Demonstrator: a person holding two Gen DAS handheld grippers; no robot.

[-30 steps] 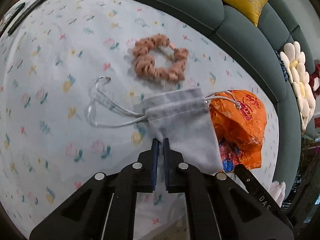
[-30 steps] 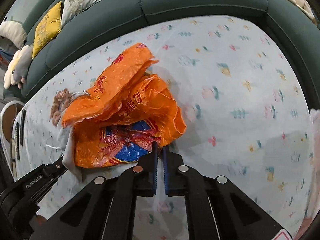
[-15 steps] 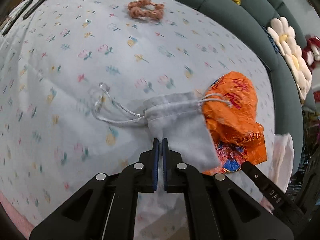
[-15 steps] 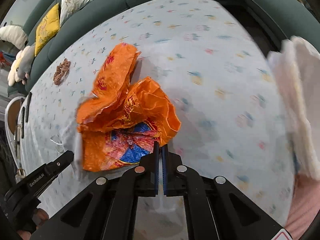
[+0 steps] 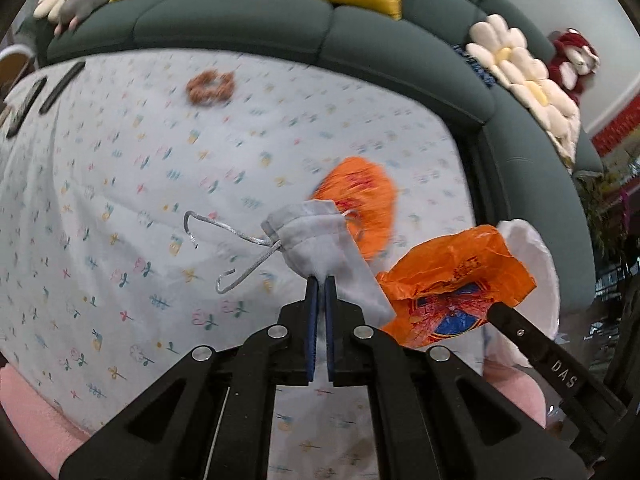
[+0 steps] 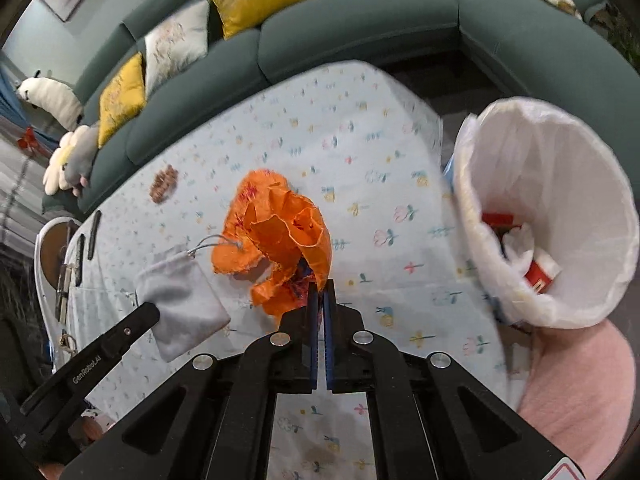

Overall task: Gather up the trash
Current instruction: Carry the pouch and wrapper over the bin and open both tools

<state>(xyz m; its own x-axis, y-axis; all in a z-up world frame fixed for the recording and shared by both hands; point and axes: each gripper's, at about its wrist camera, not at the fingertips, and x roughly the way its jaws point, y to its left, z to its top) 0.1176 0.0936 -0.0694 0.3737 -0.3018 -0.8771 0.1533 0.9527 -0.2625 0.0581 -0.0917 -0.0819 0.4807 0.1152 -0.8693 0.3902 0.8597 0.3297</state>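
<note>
Orange plastic, thin and crinkly, makes up the wrapper (image 6: 280,244) that hangs from the right gripper (image 6: 319,292); its fingers are shut on a lower corner of it, and the rest billows up and out in loose folds above the bench (image 6: 360,160). It looks nearly weightless and slick, so a pinch on a doubled fold near an edge, as here, seems the safest hold; a single slippery layer could slide out. Nothing about it looks fragile.

Beside it, the left gripper (image 5: 319,284) has its fingers closed on the bottom hem of a grey pouch (image 5: 320,240), a soft velvety drawstring bag that droops mouth-away from the fingers, its silver cords (image 5: 236,248) dangling free. The cloth should grip well, but the cords could snag on a rim as it goes in.

Both grippers point steeply downward, side by side, each visible at the edge of the other's view, with both loads clear of the flowered cloth. A white-lined bin (image 6: 560,208) stands just off the bench's corner on the right, open mouth toward the right gripper, some red and white rubbish already inside. A brown scrunchie (image 5: 210,88) lies far back on the bench, near the green sofa (image 5: 240,28).
</note>
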